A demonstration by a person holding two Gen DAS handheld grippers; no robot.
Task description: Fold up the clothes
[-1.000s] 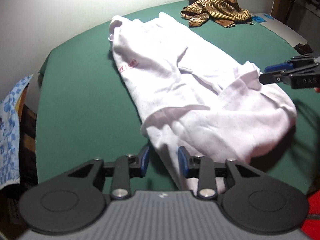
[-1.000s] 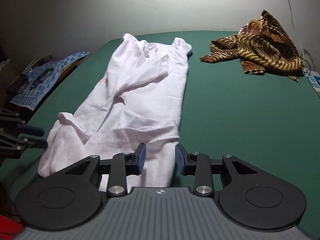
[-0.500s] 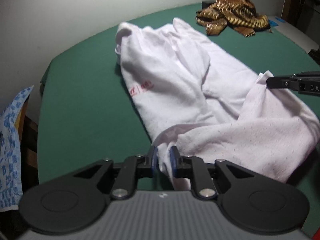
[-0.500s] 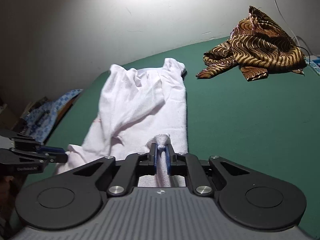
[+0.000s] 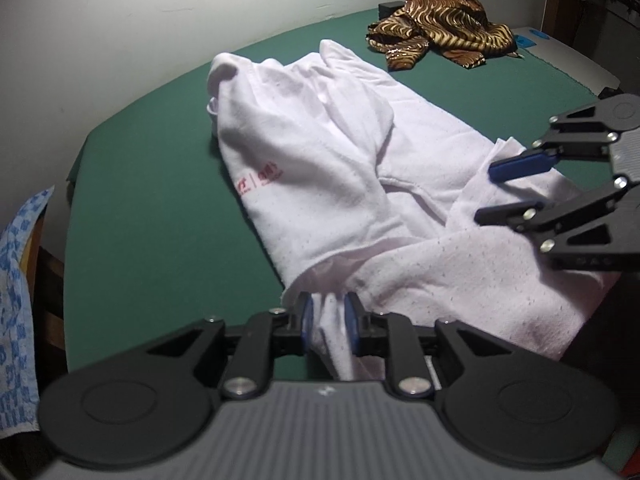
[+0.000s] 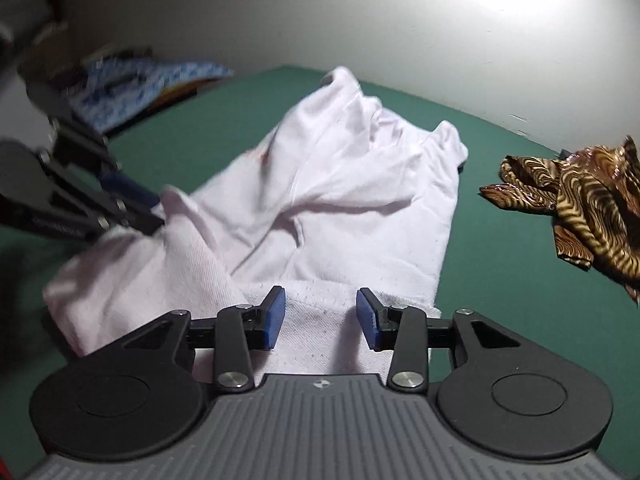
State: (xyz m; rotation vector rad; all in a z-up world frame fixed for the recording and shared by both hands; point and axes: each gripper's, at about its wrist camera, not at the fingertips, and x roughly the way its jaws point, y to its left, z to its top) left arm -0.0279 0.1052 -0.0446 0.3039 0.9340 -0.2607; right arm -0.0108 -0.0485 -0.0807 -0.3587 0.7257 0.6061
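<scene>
A white garment (image 5: 320, 168) with small red print lies on the green table (image 5: 152, 208), its near end folded back over itself. My left gripper (image 5: 329, 320) is shut on the near left corner of the garment. In the right wrist view it shows at the left (image 6: 154, 210), pinching the cloth. My right gripper (image 6: 320, 318) is open over the near hem of the white garment (image 6: 340, 208), with cloth lying between its blue pads. In the left wrist view the right gripper (image 5: 496, 192) hangs open above the fold.
A brown and gold striped garment (image 5: 440, 36) lies crumpled at the far side of the table and also shows in the right wrist view (image 6: 580, 204). A blue and white patterned cloth (image 5: 16, 304) hangs off the table's left. A white wall stands behind.
My right gripper was shut on the hem half a second ago and has now opened. My left gripper closed on the near corner and still holds it. The near end has been carried forward over the garment.
</scene>
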